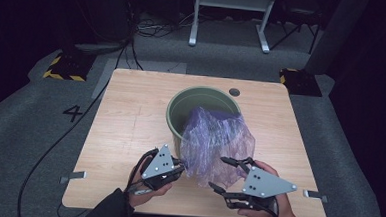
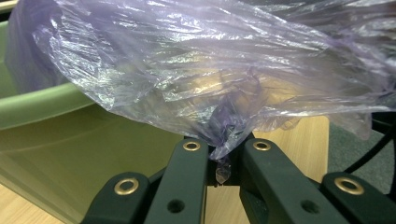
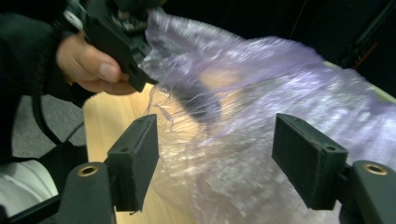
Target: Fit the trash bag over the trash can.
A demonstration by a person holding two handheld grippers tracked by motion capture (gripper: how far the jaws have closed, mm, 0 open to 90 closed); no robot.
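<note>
We see left gripper (image 1: 180, 164) clamped on purple bag (image 1: 217, 140) beside green bin (image 1: 178, 115); right gripper (image 1: 219, 174) jaws apart, its view catching the left hand (image 3: 91, 65).

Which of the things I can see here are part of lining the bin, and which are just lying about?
In the job:
purple plastic bag
green bin
left tongs, shut on the bag
right tongs, open

Lying about:
black-and-yellow floor blocks
white stand
floor cables
</note>
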